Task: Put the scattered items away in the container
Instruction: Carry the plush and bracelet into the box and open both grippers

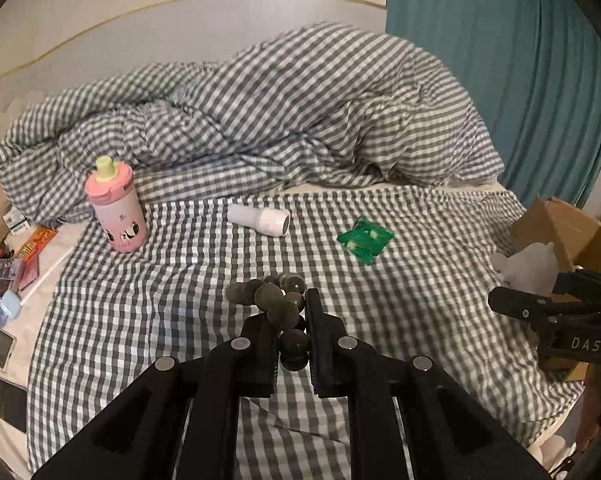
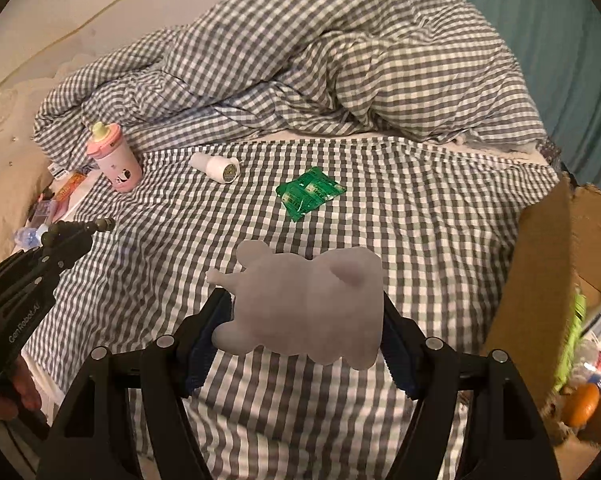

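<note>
Grey plush toy (image 2: 306, 304): soft, light, squashable; clamped mid-body in right gripper (image 2: 306, 320), beside cardboard box (image 2: 540, 264). Bead string (image 1: 278, 308): loose, dangling; pinched near its end in left gripper (image 1: 290, 332), above checked sheet (image 1: 180, 280).

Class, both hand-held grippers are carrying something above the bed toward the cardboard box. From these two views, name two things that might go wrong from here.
1. The left hand-held gripper pinches only part of the bead string; the loose beads hang free and may swing, slip out or snag.
2. The right hand-held gripper holds the soft grey toy by its sides; it may squash and slip free, or catch on the box flap standing between it and the opening.
</note>
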Demonstrator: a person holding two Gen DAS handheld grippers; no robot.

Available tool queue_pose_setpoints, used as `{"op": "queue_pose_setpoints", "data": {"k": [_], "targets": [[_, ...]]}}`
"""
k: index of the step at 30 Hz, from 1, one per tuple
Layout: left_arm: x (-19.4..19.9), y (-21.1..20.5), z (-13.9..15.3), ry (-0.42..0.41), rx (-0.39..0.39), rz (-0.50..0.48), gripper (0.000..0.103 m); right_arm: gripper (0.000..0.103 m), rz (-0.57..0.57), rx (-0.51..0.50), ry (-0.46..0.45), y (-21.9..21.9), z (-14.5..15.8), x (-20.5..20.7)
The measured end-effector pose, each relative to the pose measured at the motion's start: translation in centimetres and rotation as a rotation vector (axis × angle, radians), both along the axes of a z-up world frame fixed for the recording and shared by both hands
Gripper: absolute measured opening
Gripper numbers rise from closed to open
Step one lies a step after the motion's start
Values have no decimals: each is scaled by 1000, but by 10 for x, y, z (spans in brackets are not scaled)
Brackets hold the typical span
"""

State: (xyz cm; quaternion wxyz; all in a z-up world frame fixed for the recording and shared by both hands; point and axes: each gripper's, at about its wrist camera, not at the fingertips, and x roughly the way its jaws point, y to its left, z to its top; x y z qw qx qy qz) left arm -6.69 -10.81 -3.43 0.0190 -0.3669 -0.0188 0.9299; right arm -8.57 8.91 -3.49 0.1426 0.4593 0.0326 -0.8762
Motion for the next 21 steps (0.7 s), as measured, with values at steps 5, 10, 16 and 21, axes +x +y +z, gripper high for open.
{"op": "queue_pose_setpoints", "data": {"k": [5,10,16,21], "targets": [[15,10,7,5,-13,-2,11,70,-7,-4,26,12,13,18],[26,24,14,11,-29,-17,11,70,-18,-15,43,25,22,28],[32,42,23,25,-48,-52,11,70,-34,-32,44,42,24,35],[34,57,25,21,-61,-70,11,70,-44,-41,46,54,25,39]]}}
